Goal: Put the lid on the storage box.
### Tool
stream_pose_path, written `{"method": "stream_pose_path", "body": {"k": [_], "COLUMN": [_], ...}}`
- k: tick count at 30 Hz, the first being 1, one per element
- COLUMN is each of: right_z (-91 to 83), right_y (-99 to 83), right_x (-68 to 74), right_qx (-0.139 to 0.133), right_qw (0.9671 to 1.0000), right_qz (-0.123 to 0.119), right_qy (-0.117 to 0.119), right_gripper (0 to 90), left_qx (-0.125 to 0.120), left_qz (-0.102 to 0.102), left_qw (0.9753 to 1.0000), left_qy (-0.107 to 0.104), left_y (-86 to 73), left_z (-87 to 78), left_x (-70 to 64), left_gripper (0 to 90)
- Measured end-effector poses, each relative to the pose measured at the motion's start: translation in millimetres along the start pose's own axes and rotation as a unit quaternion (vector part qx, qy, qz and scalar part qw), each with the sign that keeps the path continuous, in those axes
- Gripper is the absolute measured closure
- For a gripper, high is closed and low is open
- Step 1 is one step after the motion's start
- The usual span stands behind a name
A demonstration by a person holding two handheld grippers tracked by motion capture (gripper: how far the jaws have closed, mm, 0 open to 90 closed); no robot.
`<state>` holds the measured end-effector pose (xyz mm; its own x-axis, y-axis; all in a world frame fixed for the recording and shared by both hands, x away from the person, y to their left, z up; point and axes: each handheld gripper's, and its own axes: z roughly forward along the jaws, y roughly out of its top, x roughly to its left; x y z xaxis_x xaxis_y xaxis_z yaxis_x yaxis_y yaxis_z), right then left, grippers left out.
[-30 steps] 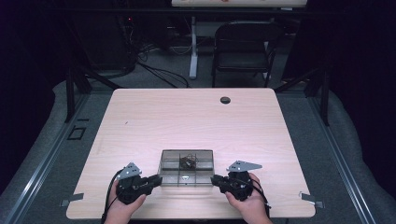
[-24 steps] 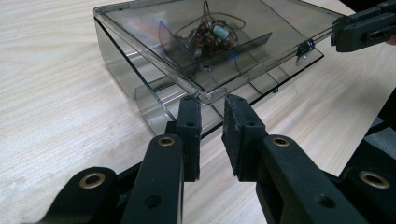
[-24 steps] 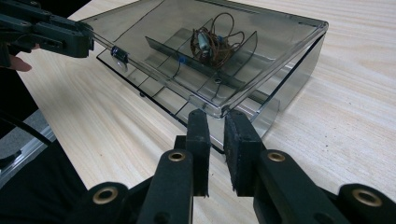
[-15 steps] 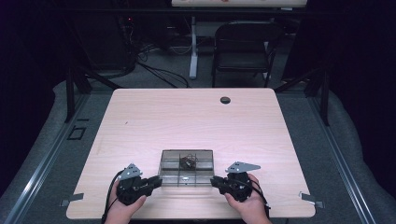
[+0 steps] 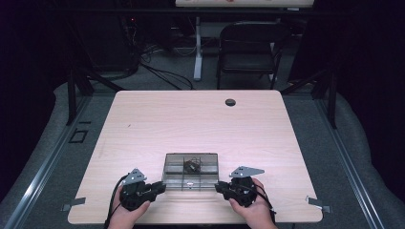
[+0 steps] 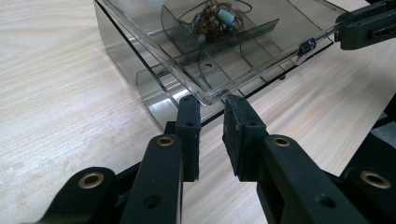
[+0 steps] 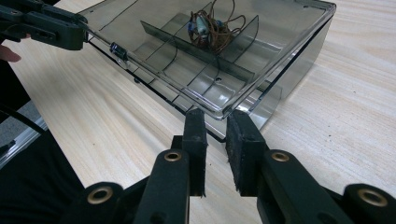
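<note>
Smoky clear organizer box (image 5: 191, 170) sits on the wooden bench (image 5: 191, 119) near its front edge, between the two tools, with a tangle of brown wire (image 6: 212, 18) in one rear compartment. Left tool (image 6: 208, 100) meets the box's near left corner, its jaws a narrow gap apart with the lid's edge just at their tips. Right tool (image 7: 219, 113) stands the same way at the near right corner, released, not clamped.

wire bundle (image 5: 192, 165) in box (image 5: 172, 180), between left gripper (image 5: 160, 187) and right gripper (image 5: 219, 187).
</note>
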<state>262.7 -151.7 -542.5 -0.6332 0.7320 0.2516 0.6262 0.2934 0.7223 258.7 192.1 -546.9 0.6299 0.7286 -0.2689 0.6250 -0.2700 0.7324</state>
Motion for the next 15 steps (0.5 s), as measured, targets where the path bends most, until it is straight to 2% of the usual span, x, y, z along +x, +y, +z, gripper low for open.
{"method": "stream_pose_path", "body": {"k": [5, 9, 15], "right_z": [0.6, 0.8, 1.6], "right_y": [-0.5, -0.4, -1.2], "right_x": [0.7, 0.8, 1.9], "right_qx": [0.003, 0.005, 0.009], "right_qw": [1.0, 1.0, 0.9998], "right_qz": [-0.003, -0.005, -0.012], "right_qy": [-0.001, -0.004, -0.011], "right_gripper": [77.3, 76.5, 75.4], "left_qx": [0.004, 0.006, 0.011], "left_qz": [0.004, -0.003, -0.002], "left_qw": [1.0, 1.0, 0.9999], "left_qy": [0.003, 0.005, 0.006], "left_y": [-0.2, -0.6, -2.6], "left_z": [0.0, 0.3, 0.5], "left_x": [-0.4, -0.9, -2.2], "left_gripper": [75.3, 73.3, 72.5]}}
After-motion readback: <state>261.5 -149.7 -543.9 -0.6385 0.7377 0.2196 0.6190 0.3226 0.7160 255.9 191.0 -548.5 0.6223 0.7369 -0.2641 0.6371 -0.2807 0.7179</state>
